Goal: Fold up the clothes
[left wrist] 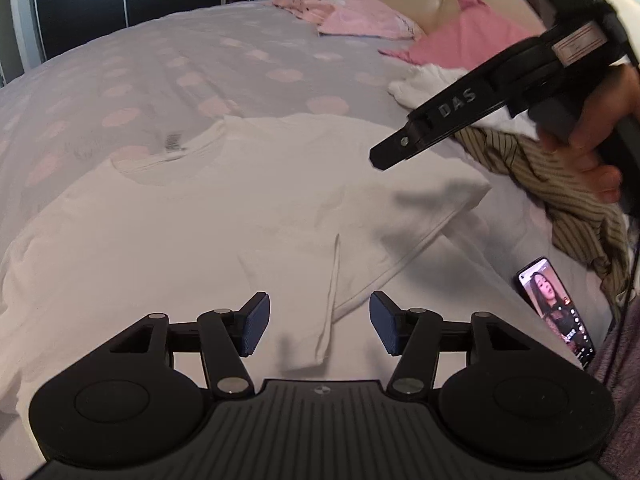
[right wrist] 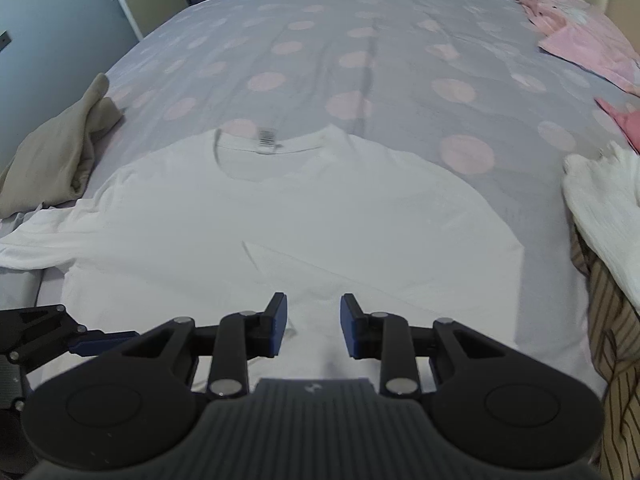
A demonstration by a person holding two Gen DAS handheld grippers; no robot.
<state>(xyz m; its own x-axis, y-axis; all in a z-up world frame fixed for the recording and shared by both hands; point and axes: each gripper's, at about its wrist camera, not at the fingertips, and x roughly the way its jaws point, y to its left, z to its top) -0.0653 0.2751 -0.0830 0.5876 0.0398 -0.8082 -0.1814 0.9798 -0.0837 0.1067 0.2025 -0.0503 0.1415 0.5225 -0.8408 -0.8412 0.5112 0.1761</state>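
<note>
So far the white T-shirt [right wrist: 304, 216] lies flat on the bed [right wrist: 360, 40], neck away from us, with one side already turned in over its middle. The other sleeve, out past the left hand-held gripper [left wrist: 319, 326], looks unfolded. Both hand-held grippers are open and hold nothing. The right hand-held gripper [right wrist: 313, 326] hangs just above the shirt's near hem. More clothes [right wrist: 612, 280] wait in a pile to its right.
</note>
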